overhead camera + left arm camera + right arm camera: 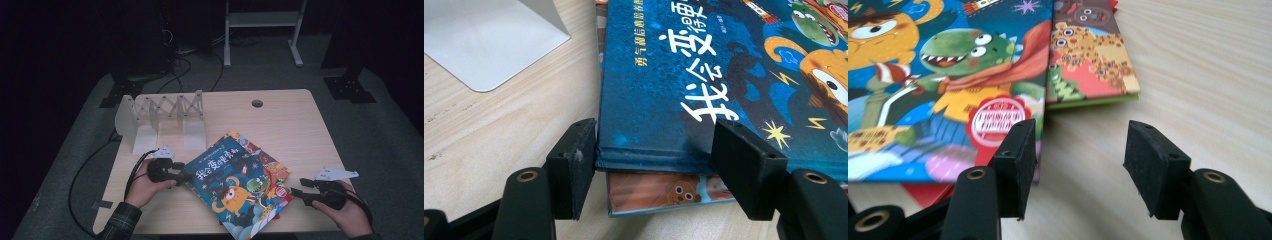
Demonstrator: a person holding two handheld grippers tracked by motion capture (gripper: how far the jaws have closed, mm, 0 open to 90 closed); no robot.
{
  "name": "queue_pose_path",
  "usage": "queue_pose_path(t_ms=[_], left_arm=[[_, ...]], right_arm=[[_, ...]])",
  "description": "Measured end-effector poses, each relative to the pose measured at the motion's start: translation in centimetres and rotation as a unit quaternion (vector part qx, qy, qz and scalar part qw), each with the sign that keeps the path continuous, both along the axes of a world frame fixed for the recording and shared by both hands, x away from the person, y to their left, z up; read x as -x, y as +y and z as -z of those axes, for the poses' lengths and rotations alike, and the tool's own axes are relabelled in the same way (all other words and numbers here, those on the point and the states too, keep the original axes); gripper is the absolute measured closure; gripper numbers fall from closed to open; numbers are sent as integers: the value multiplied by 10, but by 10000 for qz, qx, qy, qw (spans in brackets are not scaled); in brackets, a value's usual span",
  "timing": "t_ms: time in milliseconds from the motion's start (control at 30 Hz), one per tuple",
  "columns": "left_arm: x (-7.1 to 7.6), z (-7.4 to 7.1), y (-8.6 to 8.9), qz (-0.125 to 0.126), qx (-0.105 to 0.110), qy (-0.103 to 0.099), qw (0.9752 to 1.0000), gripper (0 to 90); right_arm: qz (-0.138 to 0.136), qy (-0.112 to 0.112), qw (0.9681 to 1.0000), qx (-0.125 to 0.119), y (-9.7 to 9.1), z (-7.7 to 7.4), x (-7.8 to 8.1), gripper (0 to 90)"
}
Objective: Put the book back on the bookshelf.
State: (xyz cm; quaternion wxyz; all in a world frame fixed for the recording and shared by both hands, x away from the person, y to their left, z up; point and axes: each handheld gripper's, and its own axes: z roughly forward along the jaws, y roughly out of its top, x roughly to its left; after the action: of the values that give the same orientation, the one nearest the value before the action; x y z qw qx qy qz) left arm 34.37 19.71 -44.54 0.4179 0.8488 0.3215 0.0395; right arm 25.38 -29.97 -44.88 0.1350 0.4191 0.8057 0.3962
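Observation:
A blue picture book [235,185] with an orange monster on its cover lies askew on top of other picture books [274,167] at the table's front. My left gripper [184,177] is at the blue book's left corner. In the left gripper view its left pad [579,165] touches the spine edge of the blue book [659,100], and the other jaw lies over the cover. A second book [659,192] shows underneath. My right gripper [296,187] stands open on the bare table by the stack's right corner, nothing between its jaws [1080,155], beside a leopard-patterned book [1088,65].
A white fold-out book stand [160,117] stands at the back left of the wooden table [295,125], its base plate [489,40] close to my left gripper. A cable hole [257,103] is at the back. Cables [85,175] trail off the left edge.

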Motion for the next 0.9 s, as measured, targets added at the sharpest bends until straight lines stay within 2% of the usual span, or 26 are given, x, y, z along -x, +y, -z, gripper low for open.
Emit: queue_pose_path(t_ms=[167, 300, 567, 900], left_arm=[[0, 0, 0, -20, -4, 1, 10000, 343], [1, 0, 0, -32, -9, -2, 10000, 343], [4, -1, 0, 6, -10, 74, 10000, 339], [4, -2, 4, 1, -39, 149, 9999, 292]], right_arm=[[9, 36, 10000, -7, -6, 2, 11, 447], [0, 62, 10000, 39, -5, 4, 14, 448], [13, 25, 9999, 115, -2, 4, 3, 448], [96, -35, 9999, 137, 0, 5, -21, 443]])
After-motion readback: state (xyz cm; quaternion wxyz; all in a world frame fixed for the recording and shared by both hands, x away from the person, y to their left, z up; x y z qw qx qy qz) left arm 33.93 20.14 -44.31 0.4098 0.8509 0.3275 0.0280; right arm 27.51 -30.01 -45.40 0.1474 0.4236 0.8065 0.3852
